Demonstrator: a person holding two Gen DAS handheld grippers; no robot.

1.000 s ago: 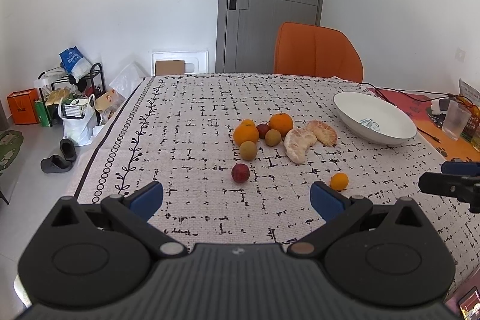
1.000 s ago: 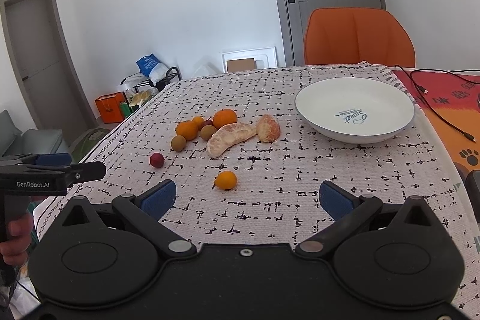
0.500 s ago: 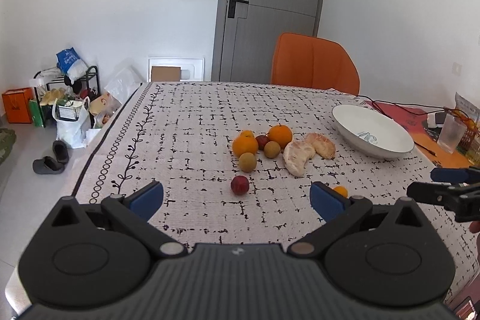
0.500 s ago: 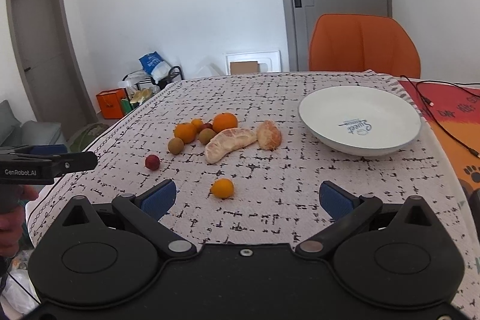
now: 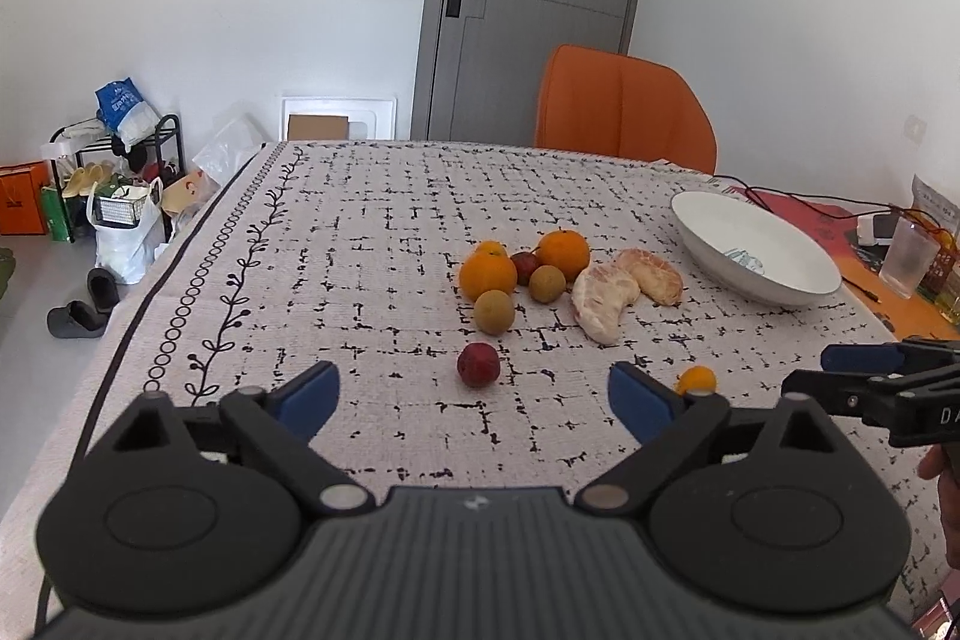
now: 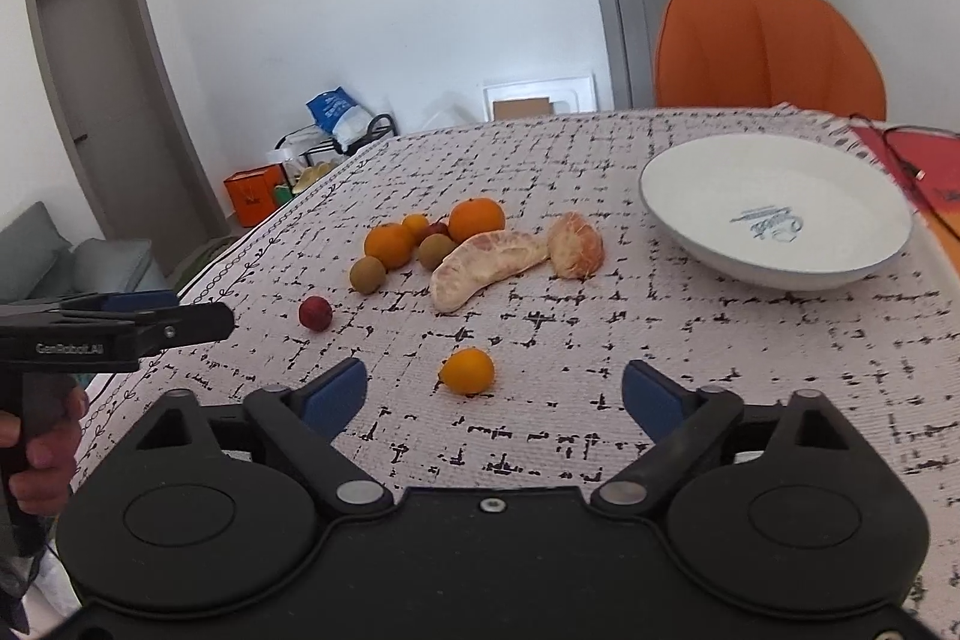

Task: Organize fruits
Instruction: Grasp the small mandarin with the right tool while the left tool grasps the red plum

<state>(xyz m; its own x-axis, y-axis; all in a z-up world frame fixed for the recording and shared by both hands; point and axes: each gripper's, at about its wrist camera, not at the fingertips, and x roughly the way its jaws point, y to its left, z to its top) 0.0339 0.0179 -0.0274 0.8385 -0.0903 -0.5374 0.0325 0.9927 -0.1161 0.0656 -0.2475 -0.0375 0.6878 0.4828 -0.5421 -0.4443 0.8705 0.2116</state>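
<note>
Left claw [image 5: 474, 397] released, jaws closing, nothing between the pads; red fruit [image 5: 478, 364] lies on the cloth [image 5: 336, 244] just ahead of it, centred. Right claw [image 6: 495, 394] released, jaws closing, pads clear of the small orange [image 6: 467, 370], which sits just ahead, left of centre. Fruit cluster [image 6: 438, 238] farther ahead; bowl [image 6: 774, 208] ahead and right of the right claw.

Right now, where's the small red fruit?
The red fruit lies alone on the tablecloth, in front of the fruit cluster near a brown fruit; in the left wrist view it sits ahead between the left gripper's open jaws.
</note>
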